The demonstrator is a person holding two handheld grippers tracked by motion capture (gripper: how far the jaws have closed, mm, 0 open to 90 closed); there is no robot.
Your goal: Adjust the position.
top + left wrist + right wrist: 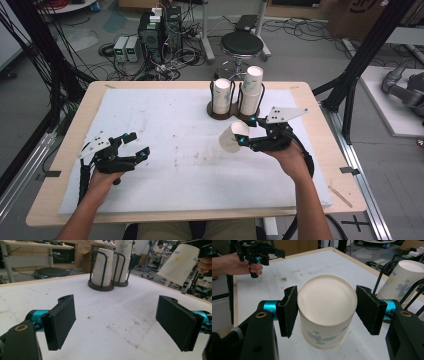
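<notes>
1. The right gripper (243,134) is clamping a paper cup (233,137) between its black foam pads, holding it tilted on its side above the mat, right of centre.
2. The cup (327,312) is tapered, smooth and white with a faint floral print; in the right gripper view its round flat bottom is facing the camera.
3. The left gripper (136,145) is hovering over the near left of the mat, jaws standing wide with nothing between them.
4. Two wire-loop holders (230,111) on dark round bases are standing at the far edge, each carrying a cup stack (221,95).
5. The white mat (165,150) is lying flat and lightly stained, with wide bare room across its middle.
6. A pale wooden table (75,135) rim is bordering the mat.
</notes>
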